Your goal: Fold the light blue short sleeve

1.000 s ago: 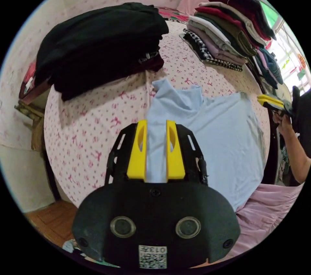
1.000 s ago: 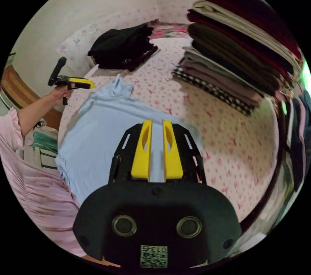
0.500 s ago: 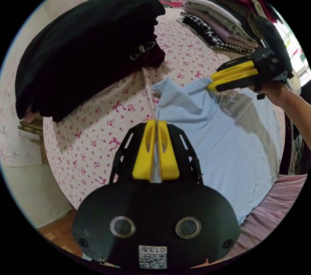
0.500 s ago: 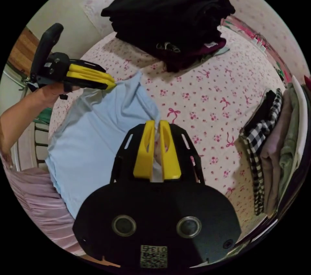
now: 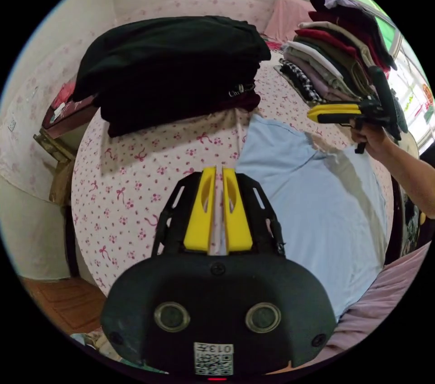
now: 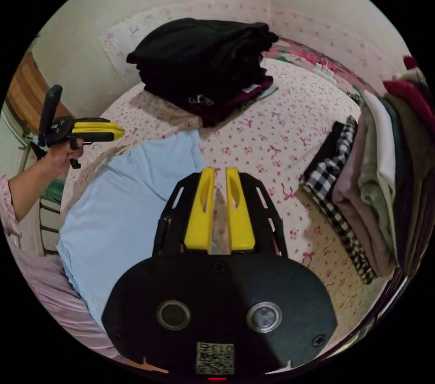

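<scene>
The light blue short sleeve (image 5: 312,198) lies flat on the bed, with its far part laid smooth toward the black pile. In the left gripper view my left gripper (image 5: 216,172) hovers over the bedsheet just left of the shirt. Its jaws are nearly together with nothing between them. The right gripper (image 5: 333,113), held in a hand, floats above the shirt's right side. In the right gripper view the shirt (image 6: 122,203) spreads at the left. My right gripper (image 6: 220,171) sits beside its edge, jaws close together and empty. The left gripper (image 6: 95,129) hangs above the shirt's far left.
A pile of black clothes (image 5: 172,67) sits on the pink-patterned bedsheet (image 5: 136,175) just beyond the shirt. A tall stack of folded clothes (image 5: 335,62) stands at the right. It shows up close in the right gripper view (image 6: 385,175). A person's pink garment (image 6: 50,289) shows by the bed's near edge.
Half a second ago both grippers pinched the shirt's raised far part. Now the cloth is let go and lies flat, and both grippers have lifted clear of it.
</scene>
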`<state>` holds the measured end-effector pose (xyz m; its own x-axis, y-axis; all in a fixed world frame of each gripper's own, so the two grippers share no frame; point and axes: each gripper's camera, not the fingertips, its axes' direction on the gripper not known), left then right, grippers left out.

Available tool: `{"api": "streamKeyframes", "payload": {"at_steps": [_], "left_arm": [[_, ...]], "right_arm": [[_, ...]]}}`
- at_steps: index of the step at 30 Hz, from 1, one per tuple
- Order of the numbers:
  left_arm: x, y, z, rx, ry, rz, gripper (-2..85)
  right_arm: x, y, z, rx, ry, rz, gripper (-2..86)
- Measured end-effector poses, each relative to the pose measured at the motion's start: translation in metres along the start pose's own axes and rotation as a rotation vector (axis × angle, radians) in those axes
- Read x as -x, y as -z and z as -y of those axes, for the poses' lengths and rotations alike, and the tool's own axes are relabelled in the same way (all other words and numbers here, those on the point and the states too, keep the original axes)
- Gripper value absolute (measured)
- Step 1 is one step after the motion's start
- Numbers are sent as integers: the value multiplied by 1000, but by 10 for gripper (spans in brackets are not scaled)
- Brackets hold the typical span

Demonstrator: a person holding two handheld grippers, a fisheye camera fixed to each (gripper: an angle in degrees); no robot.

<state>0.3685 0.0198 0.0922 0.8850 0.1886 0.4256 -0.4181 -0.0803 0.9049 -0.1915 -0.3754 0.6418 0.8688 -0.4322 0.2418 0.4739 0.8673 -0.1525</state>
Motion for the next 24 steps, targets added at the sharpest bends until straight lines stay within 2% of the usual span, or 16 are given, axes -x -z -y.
{"api": "streamKeyframes", "payload": {"at_steps": [5,9,11,13,15,18,20,24], "left_arm": [[-12,5,-27,39,-74,-56,52],[-20,-18,-41,109,-103,-4,52],[-9,-20,-41,62,-40,-4,48],[4,-24,-37,79,26,-90,34],[6,-19,-41,61,47,-68,20],[7,2,-62,-8,98,32,9],[5,14,-75,-34,106,25,6],[-27,27,-102,-16,12,-65,4]], "right_arm": [[30,-34,23,71,155,41,26],[34,-56,26,133,204,-43,10],[19,-58,30,176,146,-99,6],[8,-49,30,173,102,-93,4],[0,-24,23,91,67,-59,3],[-12,42,-22,-77,-20,-130,2],[-22,70,-61,-108,-71,-169,1],[-60,98,-162,44,-252,-233,1]]}}
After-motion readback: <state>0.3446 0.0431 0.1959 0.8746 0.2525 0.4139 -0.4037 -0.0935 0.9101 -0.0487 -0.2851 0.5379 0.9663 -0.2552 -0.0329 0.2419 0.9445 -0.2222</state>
